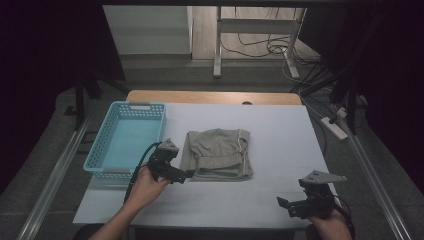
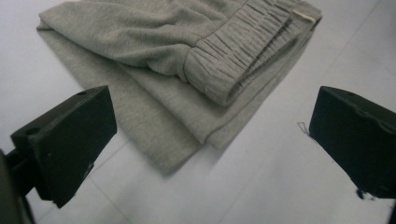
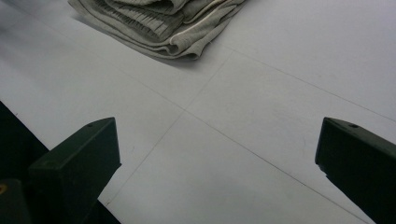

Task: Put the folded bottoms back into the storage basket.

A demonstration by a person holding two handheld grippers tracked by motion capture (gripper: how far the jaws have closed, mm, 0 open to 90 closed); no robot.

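A folded grey-green pair of shorts (image 1: pixel 217 152) with an elastic waistband lies at the middle of the white table. My left gripper (image 1: pixel 186 175) is at the garment's near left corner, open, jaws wide apart and empty. In the left gripper view the shorts (image 2: pixel 187 70) lie just beyond the jaws, the near corner between them. My right gripper (image 1: pixel 285 206) rests open near the table's front right, well apart from the cloth. The right gripper view has the shorts (image 3: pixel 163 23) far off at the top.
A light blue plastic basket (image 1: pixel 125 142) stands empty at the table's left side, just left of my left gripper. The white table cover (image 1: pixel 280 130) has bare room to the right of the shorts. Cables and a metal frame lie on the floor beyond.
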